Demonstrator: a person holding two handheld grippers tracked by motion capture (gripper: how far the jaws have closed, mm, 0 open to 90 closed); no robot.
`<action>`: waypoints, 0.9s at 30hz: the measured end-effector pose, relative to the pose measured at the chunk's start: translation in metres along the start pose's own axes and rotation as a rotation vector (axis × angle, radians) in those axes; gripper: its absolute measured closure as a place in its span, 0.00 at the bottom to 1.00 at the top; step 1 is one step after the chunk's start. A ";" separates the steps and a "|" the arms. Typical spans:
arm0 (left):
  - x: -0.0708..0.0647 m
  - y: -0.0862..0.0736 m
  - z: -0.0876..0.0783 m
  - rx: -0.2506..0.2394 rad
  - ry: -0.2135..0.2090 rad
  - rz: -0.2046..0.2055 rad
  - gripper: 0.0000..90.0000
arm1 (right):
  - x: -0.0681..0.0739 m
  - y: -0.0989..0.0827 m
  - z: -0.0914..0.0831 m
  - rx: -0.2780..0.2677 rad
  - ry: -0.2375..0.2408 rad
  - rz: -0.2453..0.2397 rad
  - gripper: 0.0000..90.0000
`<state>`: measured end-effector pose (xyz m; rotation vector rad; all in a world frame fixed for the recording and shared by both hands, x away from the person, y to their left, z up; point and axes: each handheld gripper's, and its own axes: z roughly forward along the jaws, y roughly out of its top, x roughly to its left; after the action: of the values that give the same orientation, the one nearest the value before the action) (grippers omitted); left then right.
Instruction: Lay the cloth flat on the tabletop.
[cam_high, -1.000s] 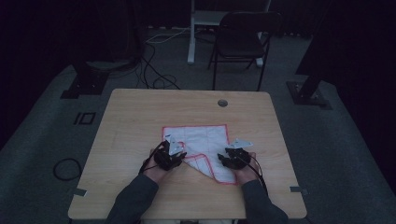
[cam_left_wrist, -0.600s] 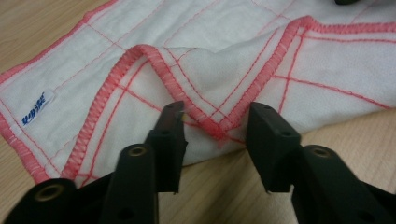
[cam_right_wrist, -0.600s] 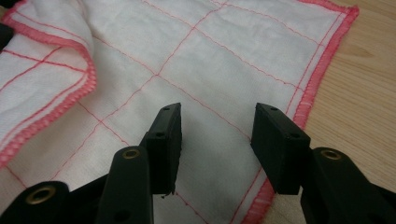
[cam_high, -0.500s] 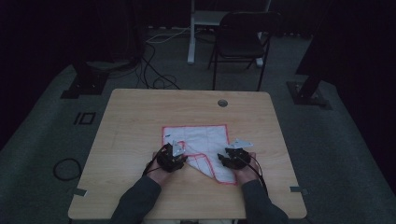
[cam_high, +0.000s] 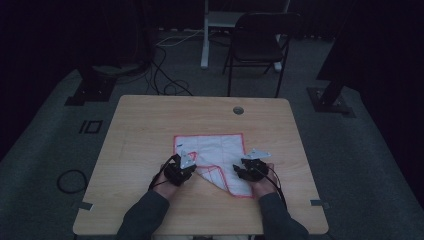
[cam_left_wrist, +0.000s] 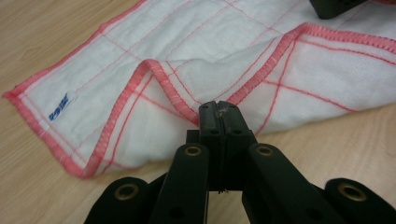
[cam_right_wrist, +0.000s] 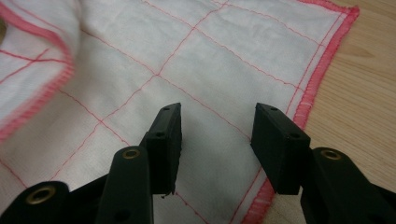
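Left hand-held gripper (cam_left_wrist: 219, 108) pinches the cloth (cam_high: 215, 150) (folded corner pointing toward the person); right hand-held gripper (cam_right_wrist: 217, 128) spread.

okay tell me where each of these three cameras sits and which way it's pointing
High view: above the person's side, looking forward and down on the table; forearms and both grippers show.
Left gripper view: on the left gripper, looking along shut jaws pinching the cloth edge.
Right gripper view: on the right gripper, looking along open jaws above the cloth.
Shared: all three show the red-edged cloth.
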<state>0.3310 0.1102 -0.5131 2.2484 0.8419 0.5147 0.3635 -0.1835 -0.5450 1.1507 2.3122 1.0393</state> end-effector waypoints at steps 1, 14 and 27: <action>0.000 -0.002 -0.003 0.002 -0.002 0.005 1.00 | 0.000 0.000 0.000 0.000 0.000 0.000 0.59; 0.000 -0.043 -0.031 -0.009 -0.001 -0.076 1.00 | 0.000 0.000 0.000 0.000 -0.002 0.000 0.59; -0.006 -0.064 -0.042 0.023 0.001 -0.090 1.00 | 0.001 -0.001 -0.001 0.000 -0.006 0.004 0.59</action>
<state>0.2764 0.1609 -0.5299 2.2199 0.9489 0.4663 0.3622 -0.1834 -0.5451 1.1578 2.3054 1.0362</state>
